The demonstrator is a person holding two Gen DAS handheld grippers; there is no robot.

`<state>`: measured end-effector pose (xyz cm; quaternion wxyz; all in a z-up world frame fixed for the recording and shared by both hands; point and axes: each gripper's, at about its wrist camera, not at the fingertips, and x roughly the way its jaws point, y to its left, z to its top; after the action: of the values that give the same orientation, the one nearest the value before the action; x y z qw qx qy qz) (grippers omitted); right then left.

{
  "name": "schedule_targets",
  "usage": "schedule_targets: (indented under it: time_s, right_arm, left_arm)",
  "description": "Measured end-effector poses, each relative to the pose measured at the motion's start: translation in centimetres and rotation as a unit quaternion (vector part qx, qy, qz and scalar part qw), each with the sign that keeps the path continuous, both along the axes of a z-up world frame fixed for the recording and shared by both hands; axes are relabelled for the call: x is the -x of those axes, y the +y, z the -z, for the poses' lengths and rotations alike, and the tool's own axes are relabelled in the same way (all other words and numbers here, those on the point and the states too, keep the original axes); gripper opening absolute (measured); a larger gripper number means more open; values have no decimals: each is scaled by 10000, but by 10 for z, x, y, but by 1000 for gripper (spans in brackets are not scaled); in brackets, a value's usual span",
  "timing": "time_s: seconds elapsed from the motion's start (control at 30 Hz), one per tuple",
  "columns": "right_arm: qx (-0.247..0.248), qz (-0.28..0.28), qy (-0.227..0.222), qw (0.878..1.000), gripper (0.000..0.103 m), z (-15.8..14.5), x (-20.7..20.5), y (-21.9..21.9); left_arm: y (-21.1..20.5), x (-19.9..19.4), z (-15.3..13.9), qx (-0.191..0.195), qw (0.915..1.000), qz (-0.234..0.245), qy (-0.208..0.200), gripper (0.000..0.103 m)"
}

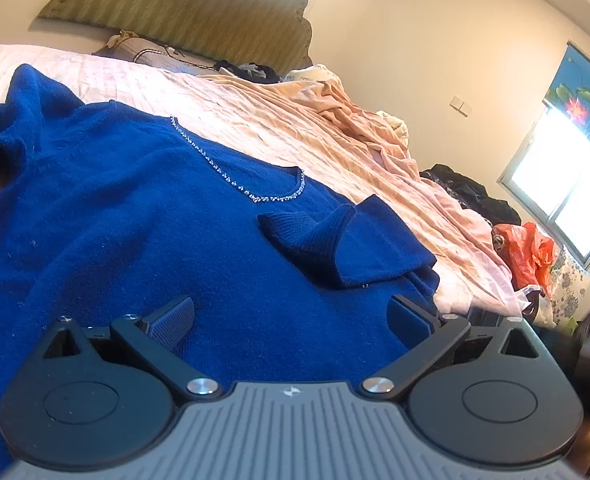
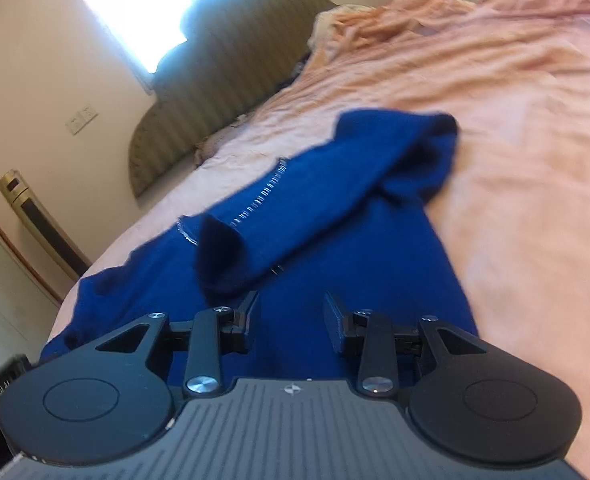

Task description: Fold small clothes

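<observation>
A dark blue knit sweater (image 1: 135, 220) with a sparkly beaded neckline (image 1: 231, 180) lies spread on the pink bedsheet (image 1: 295, 128). One sleeve (image 1: 335, 248) is folded inward over its chest. My left gripper (image 1: 291, 320) hovers open just above the sweater's body, with nothing between its fingers. In the right wrist view the same sweater (image 2: 355, 240) stretches away, the folded sleeve (image 2: 255, 248) lying across it with its dark cuff toward me. My right gripper (image 2: 291, 312) is open just short of that cuff and holds nothing.
A padded olive headboard (image 1: 183, 4) and a grey pillow (image 1: 143, 54) stand at the bed's far end. Crumpled peach bedding (image 1: 335, 112), dark clothes (image 1: 467, 192) and an orange plastic bag (image 1: 527, 252) sit along the bed's right side. A tall gold appliance (image 2: 35, 220) stands by the wall.
</observation>
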<state>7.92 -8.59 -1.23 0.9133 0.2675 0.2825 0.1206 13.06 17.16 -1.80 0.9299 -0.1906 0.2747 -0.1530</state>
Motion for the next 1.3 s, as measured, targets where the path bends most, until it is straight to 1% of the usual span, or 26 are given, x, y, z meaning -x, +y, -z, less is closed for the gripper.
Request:
schedule_targets:
  time_s: [0.03,0.07,0.1,0.17,0.23,0.3,0.4,0.47,0.53,0.57,0.6,0.63,0.7,0.73,0.77,0.8,0.83,0.93,0.97,1.0,1.03,1.07,1.1,1.17,1.23,1.3]
  right_arm:
    - [-53,36,-101,9999,45,-2,3,-1]
    - [-29,113,-226,9997,57,-3,5,0]
    - [-18,180,-290,9994,61,-2,8,1]
    - [-91,199,-347,9992,63,0,9,1]
    - [-234,281,-379,9986,63,2,8,-2]
    - [-467,379,-371,9975,63,5,5,-10]
    - [-788,804,-378,9929,66,10,9,-23]
    - [-1064,949,-321,9893,67,15,9,-30]
    - [-1197,949,-272,9879,68,18,7,-33]
    - [-1193,927,-290,9881,69,17,6,-33]
    - [-1168,892,-311,9887,70,17,6,-31]
    - [-1126,858,-336,9894,73,16,5,-29]
    - [-1050,793,-384,9906,75,15,3,-26]
    - [-1040,772,-398,9908,76,15,2,-25]
    - [-1041,768,-398,9908,76,15,2,-25]
    - [-1053,773,-394,9906,76,15,1,-25]
    - [-1067,778,-393,9905,76,15,1,-25]
    - [-1024,783,-390,9909,76,15,-1,-23]
    - [-997,783,-393,9912,76,15,-1,-23]
    - [-976,785,-394,9913,75,15,-1,-23]
    - [-961,796,-391,9914,75,15,-2,-22]
    - [-949,804,-387,9915,75,15,-2,-22]
    - [-937,807,-384,9916,75,16,-3,-22]
    - [-913,806,-376,9918,75,16,-4,-22]
    - [-890,804,-372,9921,75,16,-5,-21]
    - [-879,813,-375,9921,74,16,-4,-21]
  left_arm:
    - [-1,0,-1,-40,10000,-25,16,103]
    - [-3,-2,-3,-119,9999,-76,62,103]
    - [-8,-5,-7,-236,9995,-119,156,103]
    - [-18,-15,-17,-437,9985,-177,289,103]
    - [-35,-29,-32,-952,9944,-412,189,103]
    - [-59,-48,-42,-1722,9839,-485,-12,103]
    - [-98,-79,-36,-2758,9611,-157,-36,103]
    - [-117,-95,-24,-3262,9452,73,59,103]
    - [-126,-101,-16,-3559,9345,113,23,103]
    - [-128,-103,-13,-3589,9333,114,4,103]
    - [-127,-104,-12,-3528,9356,102,10,101]
    - [-122,-105,-13,-3392,9407,51,45,96]
    - [-109,-110,-14,-2968,9545,-65,279,64]
    - [-100,-113,-13,-2662,9625,-133,505,62]
    - [-90,-115,-11,-2355,9690,-221,716,63]
    - [-84,-114,-12,-2166,9732,-267,719,62]
    - [-83,-113,-12,-2156,9733,-240,753,61]
    - [-89,-113,-13,-2378,9677,-84,833,61]
    - [-89,-115,-14,-2358,9679,-79,870,60]
    - [-87,-115,-15,-2268,9698,-114,889,41]
    - [-85,-115,-17,-2180,9721,-133,851,25]
    - [-84,-113,-19,-2220,9718,-170,782,12]
    - [-85,-110,-20,-2304,9707,-196,651,12]
    - [-86,-107,-21,-2399,9696,-64,472,11]
    - [-87,-102,-27,-2574,9659,-97,274,11]
    - [-84,-90,-43,-2622,9647,-187,-166,11]
